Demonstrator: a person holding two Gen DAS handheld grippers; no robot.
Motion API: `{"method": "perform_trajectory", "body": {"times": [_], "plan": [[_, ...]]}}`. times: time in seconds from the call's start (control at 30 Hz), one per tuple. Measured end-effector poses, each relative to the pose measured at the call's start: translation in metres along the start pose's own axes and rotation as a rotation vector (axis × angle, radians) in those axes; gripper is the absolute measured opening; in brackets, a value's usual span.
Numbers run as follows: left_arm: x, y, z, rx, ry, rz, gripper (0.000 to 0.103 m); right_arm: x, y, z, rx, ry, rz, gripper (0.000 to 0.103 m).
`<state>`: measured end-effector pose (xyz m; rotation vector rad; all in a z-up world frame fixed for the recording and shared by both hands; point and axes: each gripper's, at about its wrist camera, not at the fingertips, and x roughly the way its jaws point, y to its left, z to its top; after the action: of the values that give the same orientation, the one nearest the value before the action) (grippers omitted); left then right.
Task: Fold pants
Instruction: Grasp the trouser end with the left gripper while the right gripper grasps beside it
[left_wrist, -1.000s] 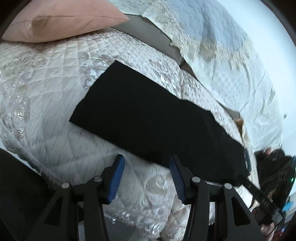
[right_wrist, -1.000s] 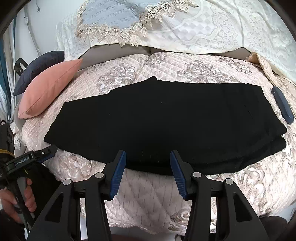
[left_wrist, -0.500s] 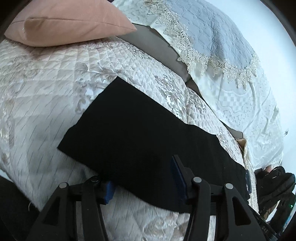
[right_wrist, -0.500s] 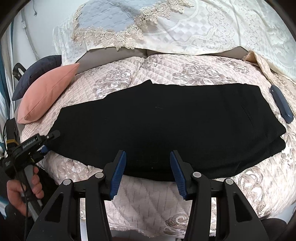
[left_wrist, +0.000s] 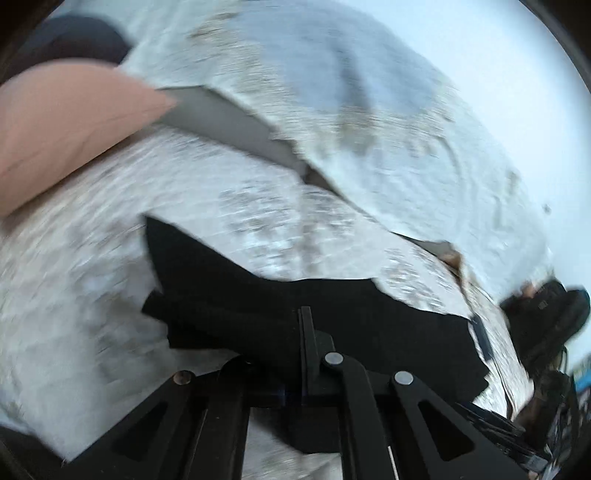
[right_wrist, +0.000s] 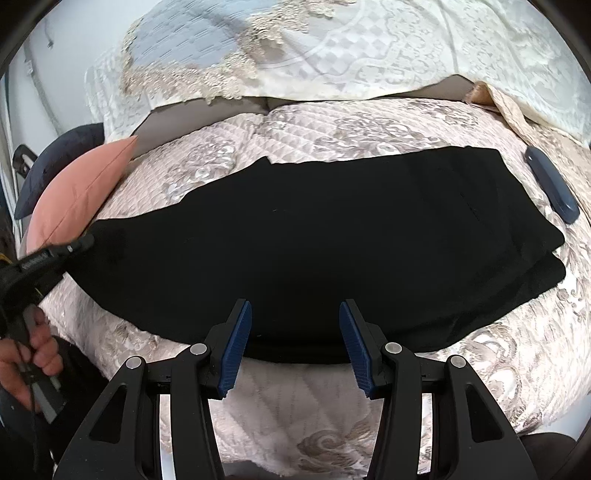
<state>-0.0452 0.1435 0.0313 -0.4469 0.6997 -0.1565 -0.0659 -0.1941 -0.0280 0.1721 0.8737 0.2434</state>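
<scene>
Black pants (right_wrist: 332, 236) lie folded lengthwise across a quilted beige sofa cover (right_wrist: 332, 122), legs to the left, waist to the right. My left gripper (left_wrist: 304, 321) is shut on the pants' leg end (left_wrist: 229, 295) and lifts it; the view is blurred. From the right wrist view the left gripper (right_wrist: 86, 242) sits at the pants' left end. My right gripper (right_wrist: 295, 332) is open and empty, its blue pads either side of the pants' near edge at the middle.
A pink cushion (right_wrist: 77, 199) and a dark cushion (right_wrist: 55, 162) lie at the left end. A dark blue flat object (right_wrist: 550, 184) lies right of the waist. A lace-trimmed throw (right_wrist: 295, 48) covers the backrest.
My left gripper has moved onto the leg end, closed on it and started lifting it. The right gripper stays open and has shifted slightly closer to the pants' near edge.
</scene>
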Motion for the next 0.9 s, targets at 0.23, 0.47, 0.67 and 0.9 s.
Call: {"method": "perform_trajectory", "body": {"times": [0.23,0.47,0.67,0.9], "plan": [[0.034,-0.087,0.0,0.213,0.073,-0.172,0.006,-0.012,-0.029,0.003,0.069,-0.035,-0.03,0.05],[0.081,-0.156,-0.037,0.345,0.238,-0.334,0.006,-0.026,-0.063,-0.002,0.145,-0.062,-0.075,0.05],[0.11,-0.17,-0.075,0.374,0.379,-0.346,0.007,-0.032,-0.085,-0.007,0.194,-0.066,-0.096,0.05],[0.07,-0.179,-0.074,0.379,0.36,-0.539,0.062,-0.032,-0.092,-0.006,0.216,-0.07,-0.091,0.05]]}}
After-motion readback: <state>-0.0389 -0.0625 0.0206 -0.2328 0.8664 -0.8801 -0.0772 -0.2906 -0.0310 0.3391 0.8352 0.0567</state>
